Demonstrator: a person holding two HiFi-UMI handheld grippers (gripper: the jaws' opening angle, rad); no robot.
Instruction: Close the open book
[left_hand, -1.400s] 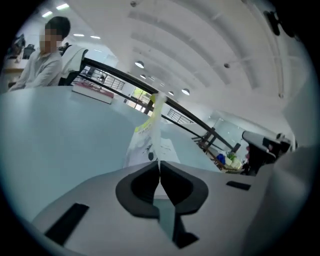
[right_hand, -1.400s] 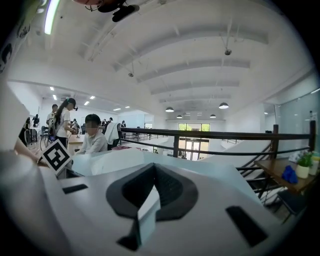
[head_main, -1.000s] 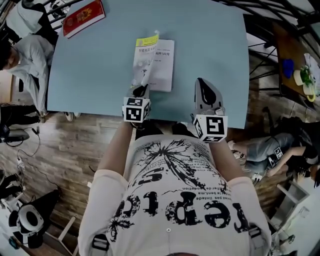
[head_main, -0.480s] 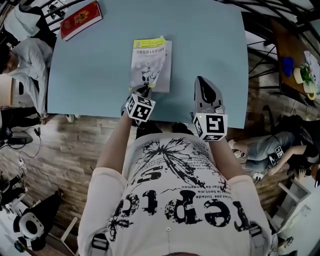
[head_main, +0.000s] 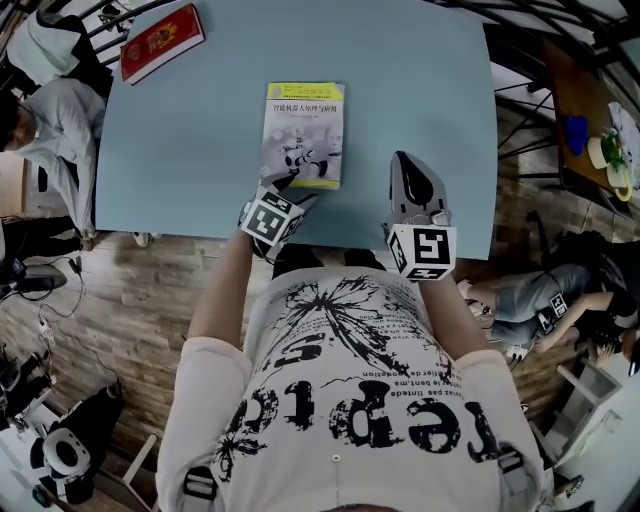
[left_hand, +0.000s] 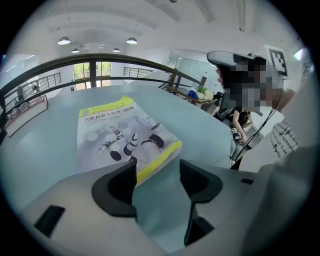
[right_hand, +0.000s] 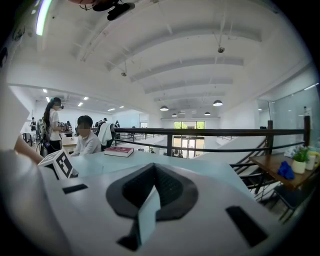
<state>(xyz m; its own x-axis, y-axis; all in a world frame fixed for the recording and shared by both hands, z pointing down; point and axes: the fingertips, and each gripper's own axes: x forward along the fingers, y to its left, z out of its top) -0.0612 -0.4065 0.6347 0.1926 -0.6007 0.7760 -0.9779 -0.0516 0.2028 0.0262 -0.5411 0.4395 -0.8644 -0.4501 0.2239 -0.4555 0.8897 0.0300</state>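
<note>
The book (head_main: 303, 135) lies shut and flat on the light-blue table (head_main: 420, 90), its yellow-edged cover with robot pictures facing up. My left gripper (head_main: 291, 192) hovers at the book's near edge, tilted downward. Its jaws are opening, and only bare table shows in the gap. In the left gripper view the book (left_hand: 120, 135) starts just beyond the left gripper (left_hand: 157, 179), with its near corner by the left pad. My right gripper (head_main: 402, 162) rests shut over the table's near edge, to the right of the book. The right gripper (right_hand: 155, 172) holds nothing.
A red book (head_main: 160, 40) lies at the table's far left corner, also seen as the red book (right_hand: 118, 151) in the right gripper view. A person (head_main: 50, 110) sits at the table's left side. A small side table (head_main: 605, 150) with a plant stands to the right.
The raised cover that my left gripper held has dropped flat, so the book is now closed. The left gripper has let go, opened and rolled. The right gripper stayed put.
</note>
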